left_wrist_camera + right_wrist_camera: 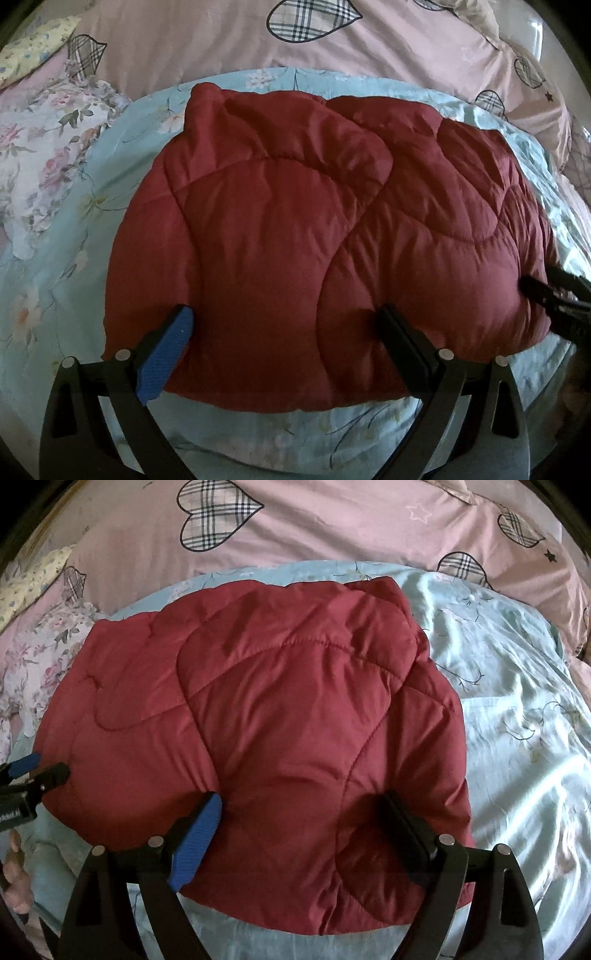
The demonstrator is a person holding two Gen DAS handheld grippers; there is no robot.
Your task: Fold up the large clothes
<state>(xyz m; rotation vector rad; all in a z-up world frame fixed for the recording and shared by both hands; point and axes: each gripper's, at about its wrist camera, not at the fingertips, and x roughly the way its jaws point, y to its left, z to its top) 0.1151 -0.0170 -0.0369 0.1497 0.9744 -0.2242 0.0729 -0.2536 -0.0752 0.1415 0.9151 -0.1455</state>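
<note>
A dark red quilted padded jacket [280, 236] lies folded in a thick bundle on a light blue floral sheet [66, 266]. My left gripper [284, 321] is open, its jaws wide apart, over the jacket's near edge. The jacket also fills the right wrist view [280, 716]. My right gripper [303, 808] is open too, fingers spread over the jacket's near right part. The right gripper shows at the right edge of the left wrist view [546, 291]. The left gripper shows at the left edge of the right wrist view [33, 771].
A pink quilt with plaid hearts [332, 528] lies behind the jacket. A white floral cloth [48, 162] lies at the left. The blue sheet [517, 720] spreads wrinkled to the right. A hand [14, 878] shows at the lower left.
</note>
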